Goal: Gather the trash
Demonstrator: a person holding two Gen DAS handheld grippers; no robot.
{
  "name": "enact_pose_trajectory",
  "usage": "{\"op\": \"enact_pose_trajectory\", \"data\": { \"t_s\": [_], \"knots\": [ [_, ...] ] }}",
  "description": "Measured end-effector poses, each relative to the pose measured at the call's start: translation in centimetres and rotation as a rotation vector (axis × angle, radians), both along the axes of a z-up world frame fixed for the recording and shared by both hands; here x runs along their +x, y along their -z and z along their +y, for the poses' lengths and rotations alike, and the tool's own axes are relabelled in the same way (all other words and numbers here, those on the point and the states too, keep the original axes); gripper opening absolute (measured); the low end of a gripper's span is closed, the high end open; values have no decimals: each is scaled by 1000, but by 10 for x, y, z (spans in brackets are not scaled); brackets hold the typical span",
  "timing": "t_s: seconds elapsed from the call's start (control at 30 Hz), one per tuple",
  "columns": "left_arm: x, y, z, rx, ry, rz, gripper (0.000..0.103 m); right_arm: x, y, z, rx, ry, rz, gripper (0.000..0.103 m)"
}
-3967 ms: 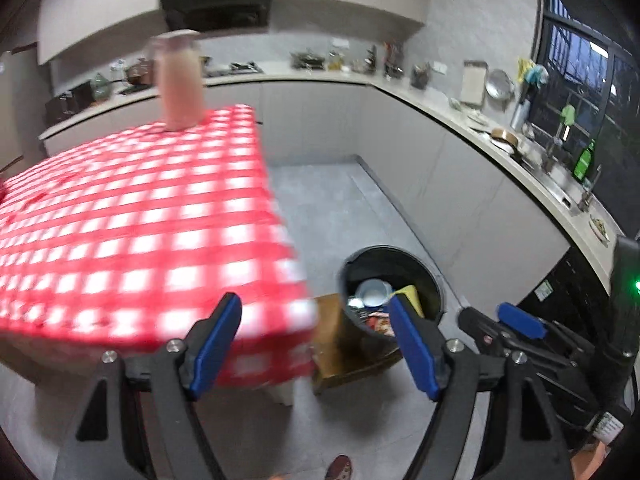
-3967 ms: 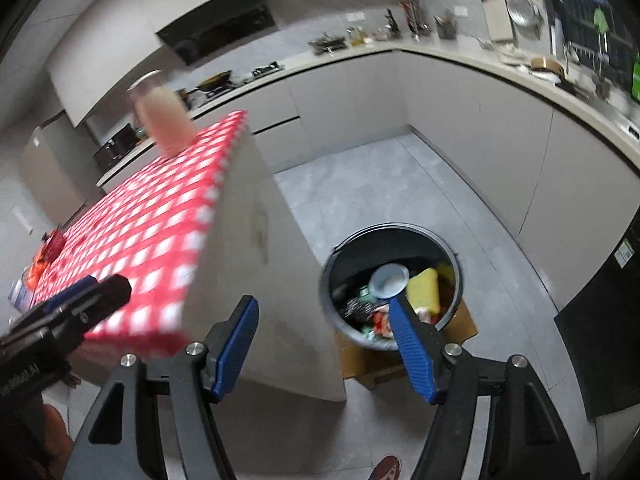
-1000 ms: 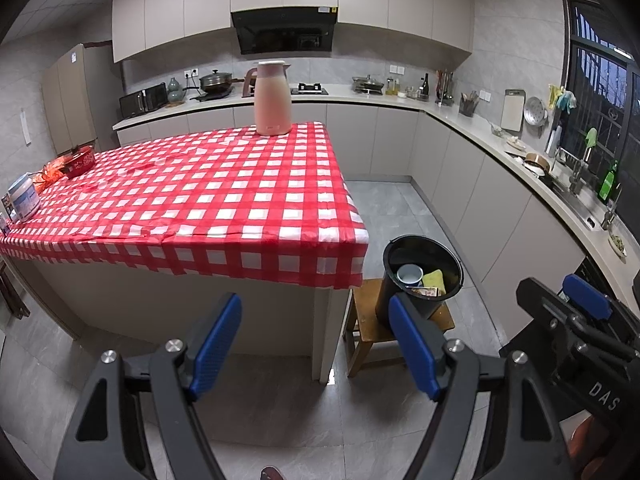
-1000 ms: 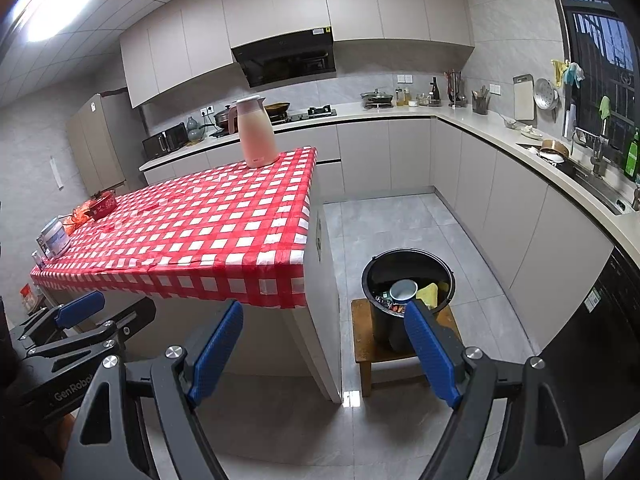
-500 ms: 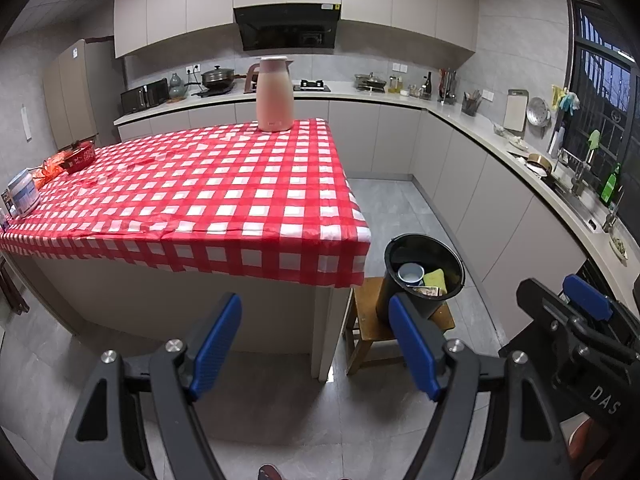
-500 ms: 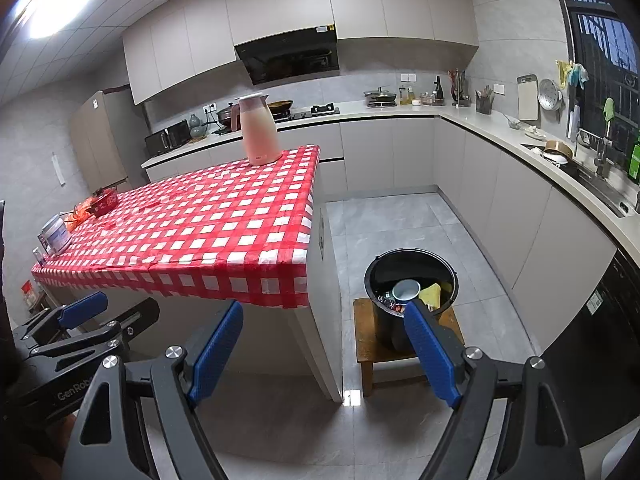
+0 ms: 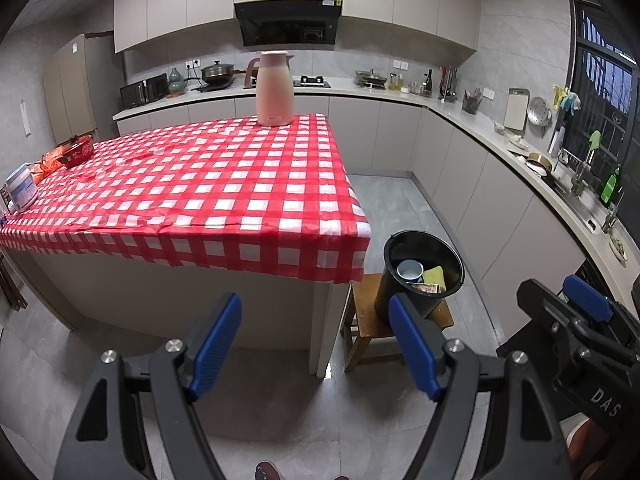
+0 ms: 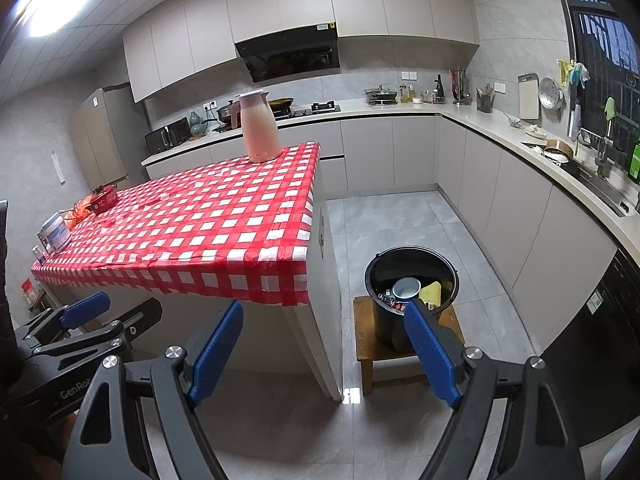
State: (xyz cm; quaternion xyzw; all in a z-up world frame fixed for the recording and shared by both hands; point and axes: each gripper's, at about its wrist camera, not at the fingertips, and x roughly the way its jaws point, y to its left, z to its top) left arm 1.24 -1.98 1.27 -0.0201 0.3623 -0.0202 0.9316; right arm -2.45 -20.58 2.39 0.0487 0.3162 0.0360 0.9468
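— Standing where, the trash bin [image 7: 423, 268]?
— Upright on a wooden stool [image 7: 366, 322], mouth up, just off the checked counter [image 7: 224, 184] corner; open floor [image 8: 400, 216] lies beyond.
— And the tools?
— Left tool [image 7: 316, 344] and right tool [image 8: 324, 350] hover level above the floor, both spread apart, gripping nothing.

Tablecloth [image 7: 224, 184]: glossy, plastic-looking red-and-white check, creased at the fold. Bin [image 8: 412, 276]: smooth black plastic with a slight sheen. Stool [image 8: 366, 340]: worn brown wood. Jug [image 7: 274, 90]: matt pink body. Floor [image 8: 400, 216]: grey stone-look tiles, faintly reflective. Cabinets [image 7: 400, 140]: smooth matt beige fronts. Pads [image 8: 218, 346]: ribbed blue, on matt black arms with metal bolts.
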Motion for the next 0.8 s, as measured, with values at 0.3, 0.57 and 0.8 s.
{"op": "enact_pose_trajectory", "data": {
  "t_s": [0.3, 0.57, 0.8],
  "knots": [
    [0, 1, -2, -2, -3, 0, 78, 0, 2, 1, -6, -2, 1, 85],
    [0, 0, -3, -8, 12, -14, 78, -1, 3, 0, -9, -1, 0, 85],
    [-3, -9, -7, 0, 34, -81, 81, 1, 2, -2, -16, 13, 3, 85]
  ]
}}
